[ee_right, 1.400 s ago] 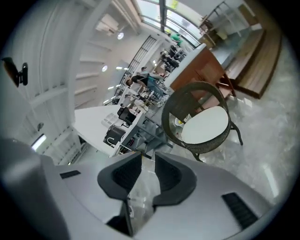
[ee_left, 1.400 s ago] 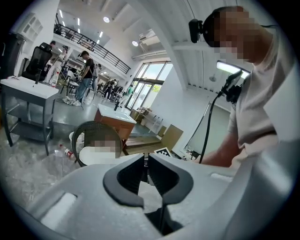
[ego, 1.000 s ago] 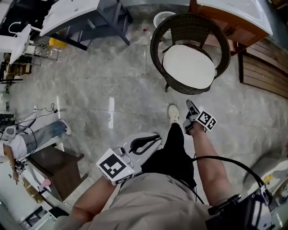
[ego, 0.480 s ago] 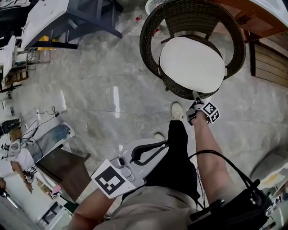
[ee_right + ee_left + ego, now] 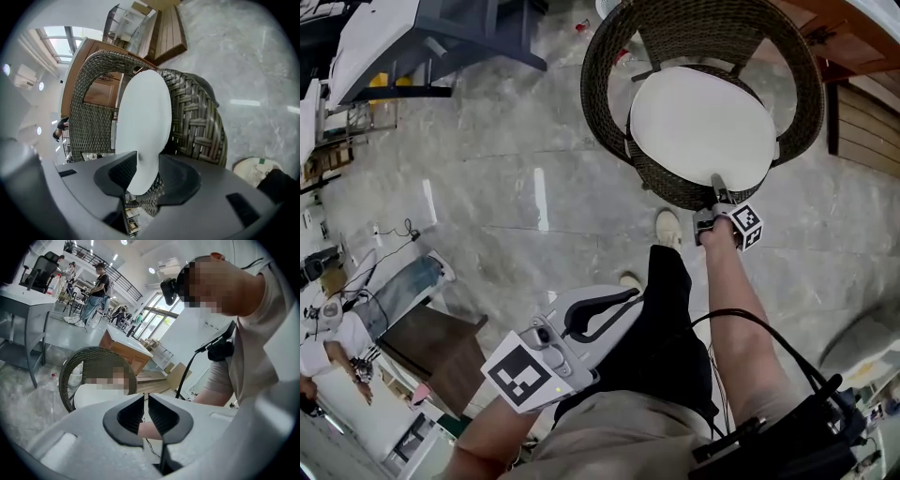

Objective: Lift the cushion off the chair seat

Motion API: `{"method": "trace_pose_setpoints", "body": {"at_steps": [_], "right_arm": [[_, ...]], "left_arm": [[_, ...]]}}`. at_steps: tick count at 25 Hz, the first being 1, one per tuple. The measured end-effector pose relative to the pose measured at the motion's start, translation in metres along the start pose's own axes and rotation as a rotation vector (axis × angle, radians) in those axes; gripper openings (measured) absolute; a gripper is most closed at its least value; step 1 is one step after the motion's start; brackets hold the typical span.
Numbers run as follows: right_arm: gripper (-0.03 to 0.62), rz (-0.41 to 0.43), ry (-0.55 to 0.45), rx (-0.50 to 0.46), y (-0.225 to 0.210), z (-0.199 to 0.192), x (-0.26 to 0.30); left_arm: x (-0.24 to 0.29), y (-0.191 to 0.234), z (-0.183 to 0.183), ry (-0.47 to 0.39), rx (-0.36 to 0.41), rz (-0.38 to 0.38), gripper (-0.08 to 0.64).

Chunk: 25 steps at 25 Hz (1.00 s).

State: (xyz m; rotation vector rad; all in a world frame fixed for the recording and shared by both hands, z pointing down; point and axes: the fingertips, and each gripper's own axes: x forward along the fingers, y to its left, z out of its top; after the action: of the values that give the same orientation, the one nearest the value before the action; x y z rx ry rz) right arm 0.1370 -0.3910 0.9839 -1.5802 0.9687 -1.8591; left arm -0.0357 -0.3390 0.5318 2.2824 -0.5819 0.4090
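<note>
A round white cushion [image 5: 701, 127] lies on the seat of a dark wicker chair [image 5: 605, 103] at the top of the head view. My right gripper [image 5: 717, 187] reaches the cushion's near edge. In the right gripper view that edge of the cushion [image 5: 143, 117] sits between the wide-apart jaws of my right gripper [image 5: 145, 166], and the pads do not visibly squeeze it. The wicker rim [image 5: 197, 122] shows behind. My left gripper [image 5: 628, 298] hangs low beside my leg, far from the chair. Its jaws [image 5: 146, 401] stand almost together with nothing between them.
A shoe [image 5: 666, 228] stands on the marble floor just before the chair. A wooden deck [image 5: 867, 122] lies to the right and a grey table [image 5: 384, 37] at the top left. A dark bench [image 5: 422, 347] and a seated person [image 5: 356, 309] are at the left.
The chair has come closer in the head view. My right gripper has travelled forward and down to the cushion's near edge. My left gripper has dropped a little beside my leg.
</note>
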Motion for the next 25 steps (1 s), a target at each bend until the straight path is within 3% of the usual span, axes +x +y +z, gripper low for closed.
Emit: {"method": "trace_pose_setpoints", "body": {"at_steps": [11,25], "right_arm": [[0.071,0.013,0.058,-0.035,0.014,0.010,0.002],[0.044,0.164,0.040,-0.141,0.116,0.011,-0.075]], "left_arm": [[0.002,0.003,0.009,-0.034,-0.021,-0.001,0.011],[-0.034,-0.059,0.022,-0.090,0.062,-0.074,0.009]]}}
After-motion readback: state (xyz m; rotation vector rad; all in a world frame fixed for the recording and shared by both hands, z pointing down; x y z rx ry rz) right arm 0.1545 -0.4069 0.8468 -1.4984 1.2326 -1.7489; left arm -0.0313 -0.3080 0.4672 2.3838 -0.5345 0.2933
